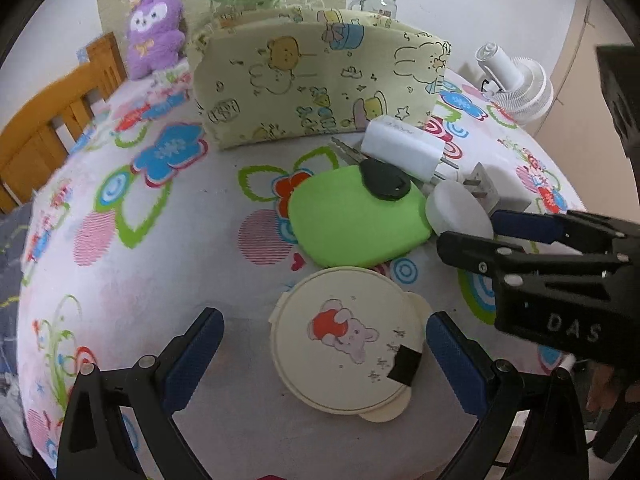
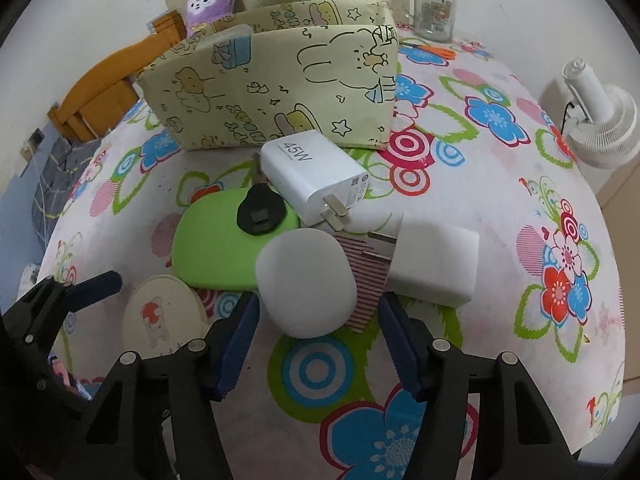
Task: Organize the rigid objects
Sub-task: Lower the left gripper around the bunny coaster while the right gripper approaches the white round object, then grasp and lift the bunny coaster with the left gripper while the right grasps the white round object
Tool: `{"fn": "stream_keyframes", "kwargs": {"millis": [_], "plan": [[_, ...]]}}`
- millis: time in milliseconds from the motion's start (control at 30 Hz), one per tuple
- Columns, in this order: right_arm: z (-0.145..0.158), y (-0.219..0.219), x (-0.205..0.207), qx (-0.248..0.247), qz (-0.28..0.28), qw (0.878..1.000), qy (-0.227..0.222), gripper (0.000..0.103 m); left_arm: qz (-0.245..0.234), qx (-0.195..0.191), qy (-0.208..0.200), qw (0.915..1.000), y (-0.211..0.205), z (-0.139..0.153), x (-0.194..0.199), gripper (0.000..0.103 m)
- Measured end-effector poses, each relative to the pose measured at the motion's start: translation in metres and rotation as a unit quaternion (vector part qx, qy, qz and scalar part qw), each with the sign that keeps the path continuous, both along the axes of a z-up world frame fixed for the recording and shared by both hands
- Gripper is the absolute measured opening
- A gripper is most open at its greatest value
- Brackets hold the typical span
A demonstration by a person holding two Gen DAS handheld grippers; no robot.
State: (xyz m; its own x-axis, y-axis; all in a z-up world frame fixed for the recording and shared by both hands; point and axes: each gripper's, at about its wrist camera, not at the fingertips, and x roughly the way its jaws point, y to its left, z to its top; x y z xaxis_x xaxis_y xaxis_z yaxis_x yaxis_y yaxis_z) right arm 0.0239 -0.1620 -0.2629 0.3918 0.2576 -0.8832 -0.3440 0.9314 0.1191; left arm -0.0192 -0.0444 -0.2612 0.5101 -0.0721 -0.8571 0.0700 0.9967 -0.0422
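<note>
My left gripper (image 1: pixel 324 360) is open, its blue pads on either side of a round cream lid (image 1: pixel 344 340) with a bear print, apart from it. Beyond the lid lies a green oval case (image 1: pixel 356 220) with a black key (image 1: pixel 384 182) resting on it. My right gripper (image 2: pixel 318 340) is open around a white rounded puck (image 2: pixel 306 280), with a gap at the right pad. Behind the puck are a white 45W charger (image 2: pixel 312 176) and a second white charger (image 2: pixel 436 264). A yellow fabric storage box (image 2: pixel 280 88) stands further back.
A glass jar (image 2: pixel 434 8) with a green lid, orange scissors (image 2: pixel 436 52) and a purple plush (image 1: pixel 154 32) sit at the back of the flowered tablecloth (image 2: pixel 500 200). A white desk fan (image 2: pixel 600 120) lies at the right edge. A wooden chair (image 1: pixel 48 128) stands to the left.
</note>
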Motion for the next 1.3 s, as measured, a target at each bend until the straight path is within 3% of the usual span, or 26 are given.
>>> {"fn": "stream_keyframes", "kwargs": {"millis": [100, 233, 400, 500, 600, 667, 700, 867, 1300], "plan": [[-0.002, 0.002, 0.003, 0.001, -0.004, 1.0, 0.002, 0.064, -0.008, 0.006, -0.004, 0.9999, -0.002, 0.001, -0.002, 0.099], [-0.003, 0.006, 0.005, -0.003, -0.006, 1.0, -0.003, 0.064, -0.021, -0.016, 0.022, 0.9994, -0.001, -0.002, 0.002, 0.097], [-0.003, 0.006, 0.006, -0.002, -0.011, 1.0, -0.003, 0.064, -0.053, 0.025, 0.012, 0.9982, -0.011, -0.005, -0.002, 0.095], [-0.003, 0.006, 0.007, -0.002, -0.013, 1.0, -0.004, 0.064, -0.053, 0.017, 0.014, 0.9983, -0.011, -0.005, 0.002, 0.093], [-0.003, 0.006, 0.007, -0.002, -0.017, 1.0, -0.005, 0.064, -0.062, 0.017, 0.006, 0.9979, -0.013, -0.004, 0.001, 0.084], [-0.003, 0.007, 0.007, -0.001, -0.016, 1.0, -0.007, 0.062, -0.058, 0.017, 0.009, 0.9981, -0.013, -0.004, 0.002, 0.083], [-0.002, 0.008, 0.006, 0.004, -0.012, 1.0, -0.007, 0.053, -0.06, 0.018, 0.011, 0.998, -0.014, -0.004, 0.003, 0.083], [0.0, 0.013, 0.005, -0.017, -0.007, 1.0, -0.013, 0.053, -0.045, 0.0, 0.022, 0.9987, -0.008, -0.001, 0.007, 0.082], [0.016, 0.011, 0.005, -0.007, -0.027, 1.0, -0.014, 0.053, -0.034, -0.009, 0.019, 0.9992, 0.003, 0.018, 0.021, 0.08]]}}
